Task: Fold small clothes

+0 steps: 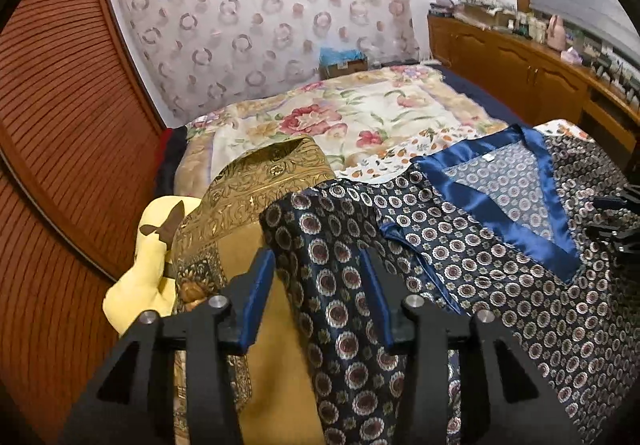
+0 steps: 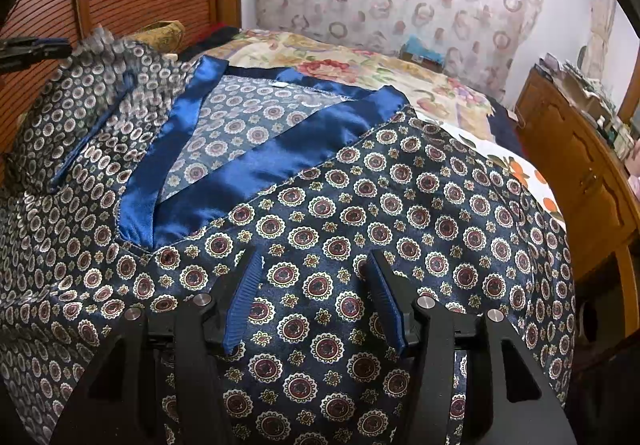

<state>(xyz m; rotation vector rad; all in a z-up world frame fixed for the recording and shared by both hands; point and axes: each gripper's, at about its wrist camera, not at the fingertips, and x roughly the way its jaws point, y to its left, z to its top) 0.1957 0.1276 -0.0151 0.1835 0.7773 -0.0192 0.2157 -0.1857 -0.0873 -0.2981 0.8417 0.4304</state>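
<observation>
A navy satin top (image 1: pixel 500 253) with round medallion print and a bright blue V-neck band (image 2: pixel 224 149) lies spread on the bed, front up. My left gripper (image 1: pixel 316 257) is open over the top's left sleeve (image 1: pixel 328 277), which drapes between its fingers. My right gripper (image 2: pixel 314 261) is open over the top's right chest panel (image 2: pixel 400 229), fingers wide apart with cloth beneath. The right gripper shows at the right edge of the left wrist view (image 1: pixel 618 221); the left gripper shows at the left edge of the right wrist view (image 2: pixel 32 47).
A gold patterned garment (image 1: pixel 248 205) and a yellow cloth (image 1: pixel 148 265) lie left of the top. A floral bedspread (image 1: pixel 360 117) covers the bed behind. A wooden slatted wardrobe (image 1: pixel 60 125) stands left; a cluttered wooden cabinet (image 1: pixel 520 69) runs along the right.
</observation>
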